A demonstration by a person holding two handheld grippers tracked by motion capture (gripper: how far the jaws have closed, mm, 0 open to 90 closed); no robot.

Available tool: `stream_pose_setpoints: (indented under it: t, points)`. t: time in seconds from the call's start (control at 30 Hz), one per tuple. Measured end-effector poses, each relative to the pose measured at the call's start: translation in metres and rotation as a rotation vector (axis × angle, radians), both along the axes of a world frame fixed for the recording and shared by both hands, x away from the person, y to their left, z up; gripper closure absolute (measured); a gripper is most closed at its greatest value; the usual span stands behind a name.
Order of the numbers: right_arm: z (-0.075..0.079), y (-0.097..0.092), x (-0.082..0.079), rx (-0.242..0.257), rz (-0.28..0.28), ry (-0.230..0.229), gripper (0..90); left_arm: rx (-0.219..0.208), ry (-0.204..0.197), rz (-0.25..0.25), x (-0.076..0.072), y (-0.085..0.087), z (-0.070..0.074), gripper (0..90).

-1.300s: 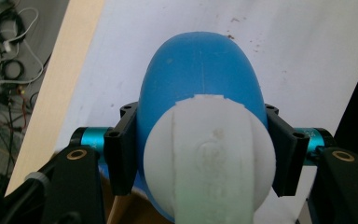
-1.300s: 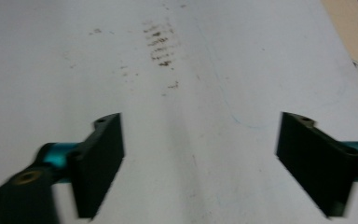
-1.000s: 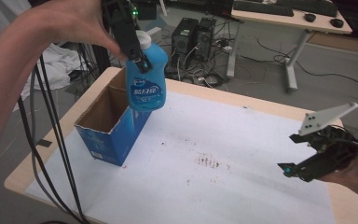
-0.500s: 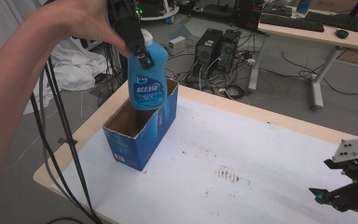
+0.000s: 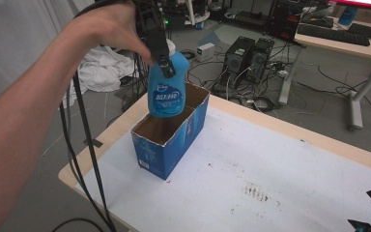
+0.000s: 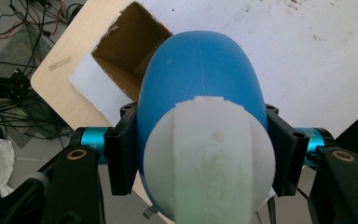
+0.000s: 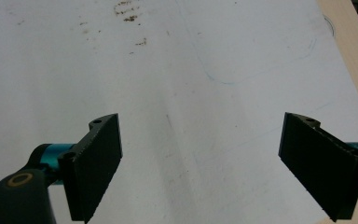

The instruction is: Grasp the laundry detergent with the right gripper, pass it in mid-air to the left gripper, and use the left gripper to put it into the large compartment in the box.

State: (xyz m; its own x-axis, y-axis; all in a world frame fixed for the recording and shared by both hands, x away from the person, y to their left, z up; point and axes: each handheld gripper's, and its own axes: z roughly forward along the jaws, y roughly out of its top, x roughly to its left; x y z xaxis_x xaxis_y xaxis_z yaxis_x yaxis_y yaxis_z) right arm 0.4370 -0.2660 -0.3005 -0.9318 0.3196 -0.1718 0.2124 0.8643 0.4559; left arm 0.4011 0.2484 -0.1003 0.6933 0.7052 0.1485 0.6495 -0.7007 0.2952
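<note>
Your left gripper clamps a smooth, rounded blue plastic bottle just below its white cap. It hangs upright, long axis vertical, base down over the open blue cardboard box on the white-covered table. Your right gripper stands wide, empty.

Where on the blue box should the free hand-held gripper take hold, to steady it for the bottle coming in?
Probably the blue box's open top rim, on the long wall facing the white mat: it is a thin upright edge that open jaws can straddle from above. Come from the mat side, away from the end where the blue bottle hangs in the left hand-held gripper.
</note>
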Motion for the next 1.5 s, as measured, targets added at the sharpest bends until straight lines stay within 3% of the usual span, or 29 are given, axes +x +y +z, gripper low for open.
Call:
stream_pose_setpoints:
  t: [0.23, 0.4, 0.6, 0.73, 0.83, 0.97, 1.3, 1.5]
  points:
    - [0.0, 0.0, -0.002, -0.005, -0.004, -0.003, 12.8, -0.013, 0.019, 0.003, 0.004, 0.004, -0.025, 38.3]
    - [-0.003, 0.0, -0.004, -0.015, -0.008, 0.001, 12.8, -0.022, 0.042, -0.008, 0.009, 0.006, -0.052, 38.2]
    - [-0.01, 0.001, -0.004, -0.025, -0.008, 0.006, 12.8, 0.001, 0.067, -0.058, 0.015, 0.006, -0.086, 38.3]
    - [-0.014, 0.001, -0.005, -0.039, -0.009, 0.01, 12.8, 0.009, 0.083, -0.114, 0.02, 0.007, -0.109, 38.2]
    - [-0.016, -0.001, -0.005, -0.041, -0.018, 0.013, 12.8, 0.043, 0.094, -0.177, 0.022, 0.006, -0.126, 38.2]
    - [-0.018, -0.003, -0.006, -0.036, -0.022, 0.015, 12.8, 0.062, 0.086, -0.245, 0.023, 0.008, -0.144, 38.2]
    - [-0.025, -0.004, -0.006, -0.051, -0.027, 0.023, 12.8, 0.098, 0.12, -0.295, 0.027, 0.009, -0.17, 38.2]
    - [-0.026, -0.003, -0.006, -0.057, -0.025, 0.022, 12.8, 0.089, 0.113, -0.307, 0.027, 0.011, -0.173, 38.2]
